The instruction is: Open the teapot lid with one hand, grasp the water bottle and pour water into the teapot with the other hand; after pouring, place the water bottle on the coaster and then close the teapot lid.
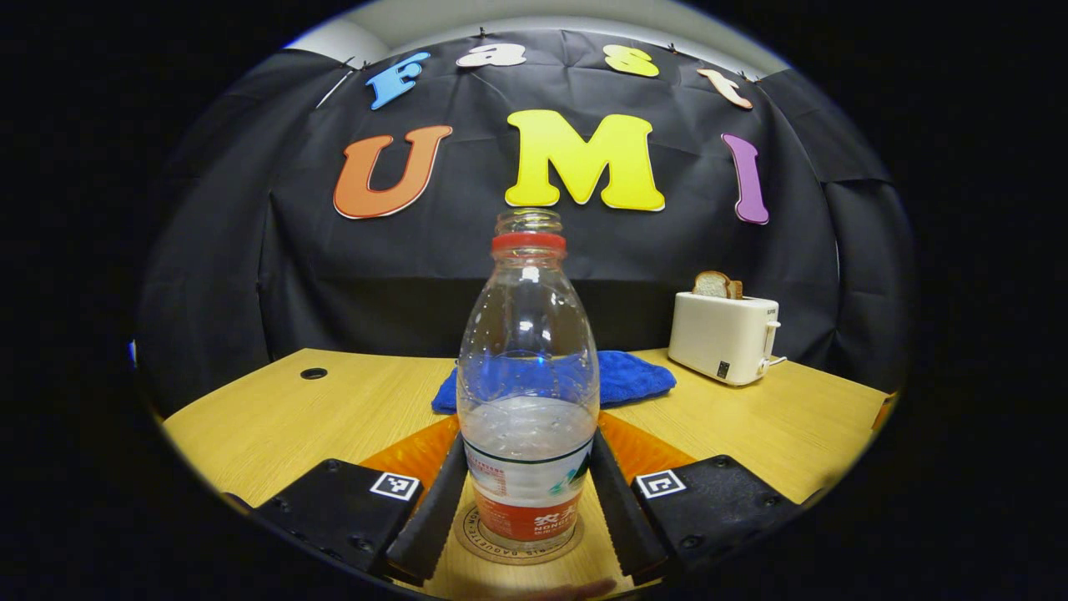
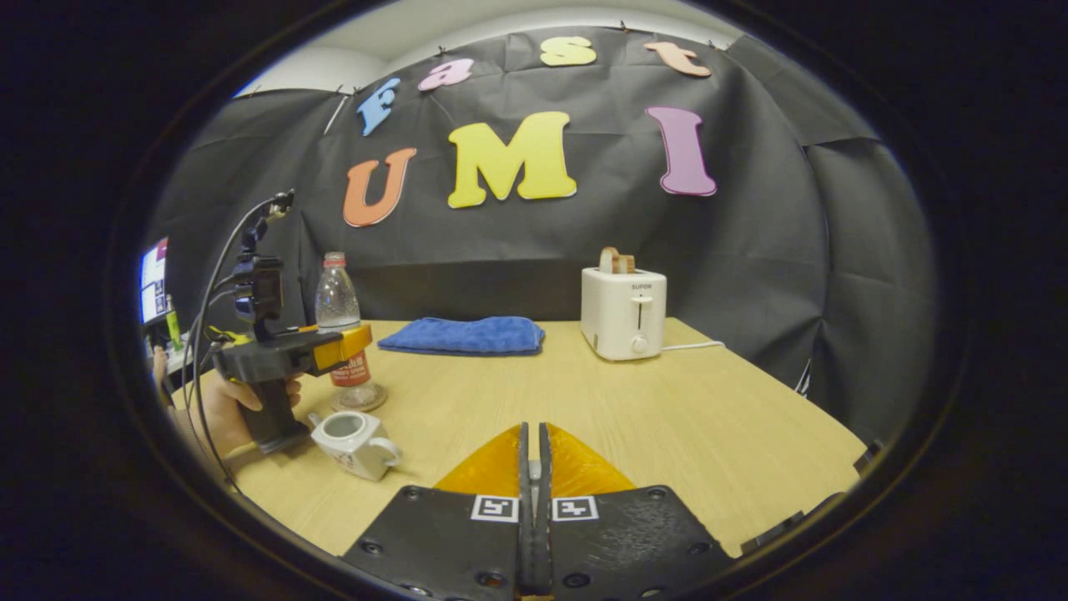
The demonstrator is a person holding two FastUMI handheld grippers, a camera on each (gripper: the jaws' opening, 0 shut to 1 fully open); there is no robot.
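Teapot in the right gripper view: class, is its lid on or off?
Off: the teapot shows an open round mouth with nothing covering it.

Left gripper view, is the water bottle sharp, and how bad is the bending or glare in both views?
Left gripper view: the water bottle is crisp, with small bright glints on its shoulder, and the table edge bows strongly. Right gripper view: the same curved distortion, even soft light, the toaster sharp, and the teapot near the rim slightly softer.
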